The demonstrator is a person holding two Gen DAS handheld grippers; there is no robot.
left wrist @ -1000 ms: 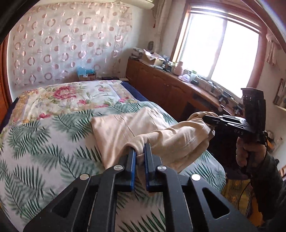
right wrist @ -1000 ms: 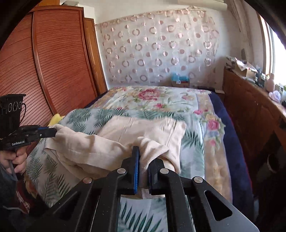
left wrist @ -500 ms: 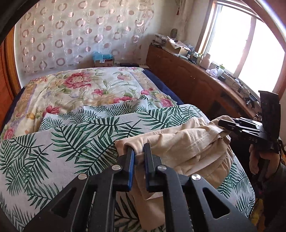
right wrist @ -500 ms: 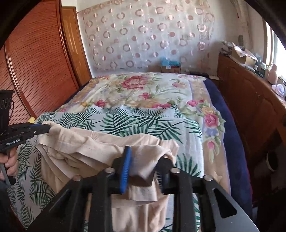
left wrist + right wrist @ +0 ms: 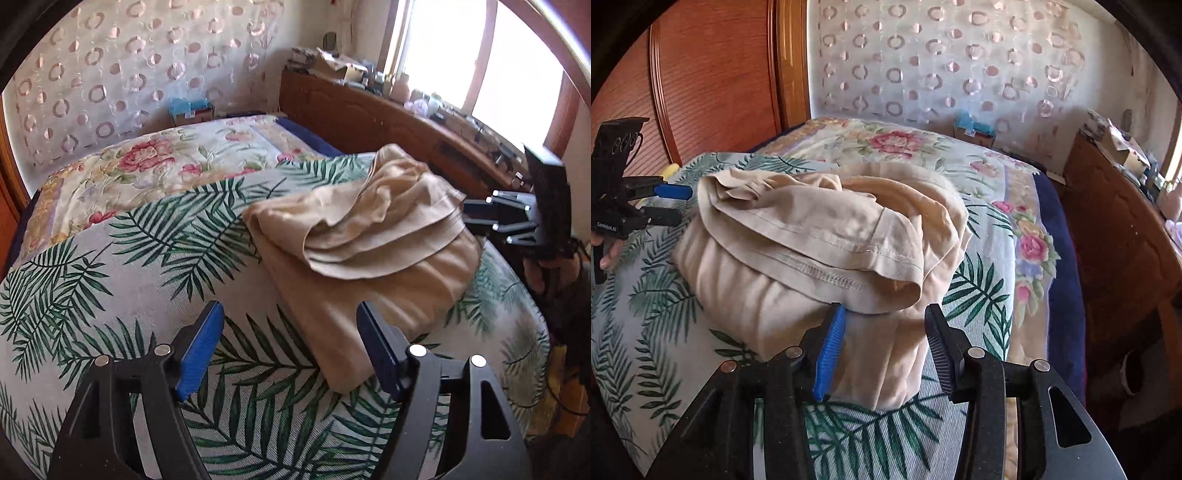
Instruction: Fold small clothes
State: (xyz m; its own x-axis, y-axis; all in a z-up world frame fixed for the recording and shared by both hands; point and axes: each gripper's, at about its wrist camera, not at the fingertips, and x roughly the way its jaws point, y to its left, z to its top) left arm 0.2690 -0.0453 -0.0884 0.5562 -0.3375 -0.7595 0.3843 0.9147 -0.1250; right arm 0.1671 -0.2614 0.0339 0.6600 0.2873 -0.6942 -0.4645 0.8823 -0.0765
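A beige garment point(image 5: 365, 251) lies folded over on itself on the palm-leaf bedspread point(image 5: 147, 258), its upper layer bunched and wrinkled. It also shows in the right wrist view point(image 5: 820, 236). My left gripper point(image 5: 291, 325) is open and empty, just left of the garment's near corner; it appears in the right wrist view point(image 5: 670, 206) at the cloth's left edge. My right gripper point(image 5: 884, 325) is open and empty, its jaws either side of the garment's near end; it shows in the left wrist view point(image 5: 476, 216) at the cloth's right edge.
A floral quilt point(image 5: 147, 162) covers the far half of the bed. A wooden cabinet point(image 5: 388, 118) with clutter runs along the right under the window. A wooden wardrobe point(image 5: 701, 81) stands on the left. A small box point(image 5: 190, 110) sits by the curtain.
Both grippers have opened and let go of the beige garment, which now rests folded on the bed. Both have drawn back slightly from the cloth.
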